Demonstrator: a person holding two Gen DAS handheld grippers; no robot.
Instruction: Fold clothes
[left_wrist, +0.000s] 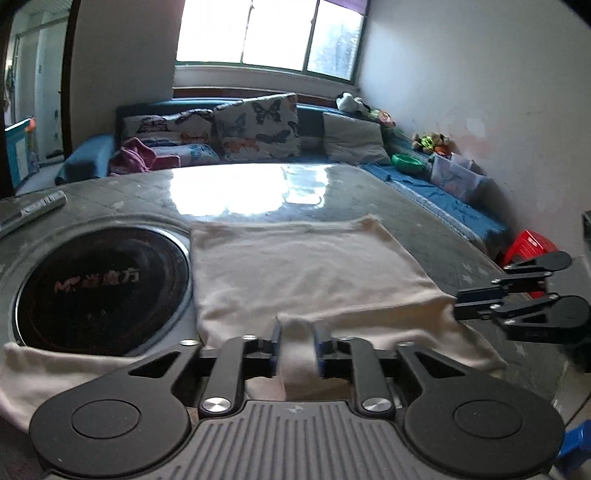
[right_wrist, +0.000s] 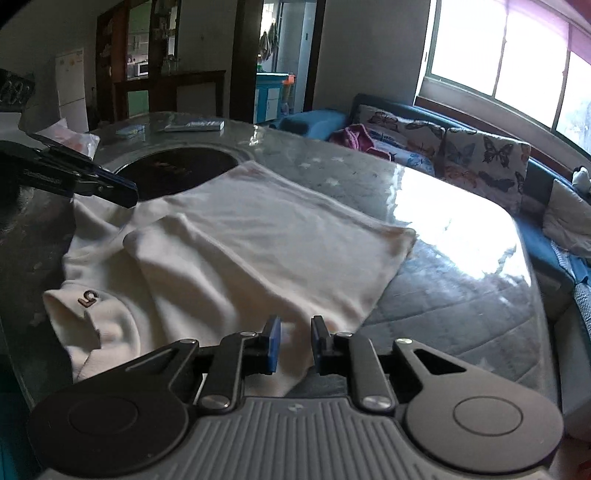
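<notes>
My left gripper (left_wrist: 296, 345) has its jaws apart with a fold of the cream T-shirt (left_wrist: 306, 266) standing between them; whether the pads press it I cannot tell. My right gripper (right_wrist: 294, 343) likewise straddles the hem near the table's front edge, its jaws a little apart. The shirt lies on the glass tabletop (right_wrist: 461, 288) beside the round hob (left_wrist: 99, 288), its long axis running along the front edge. I'd judge the fold needs both hands level, edges matched.

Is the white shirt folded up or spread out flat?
Partly folded: one flap of the white shirt lies doubled over its middle.
</notes>
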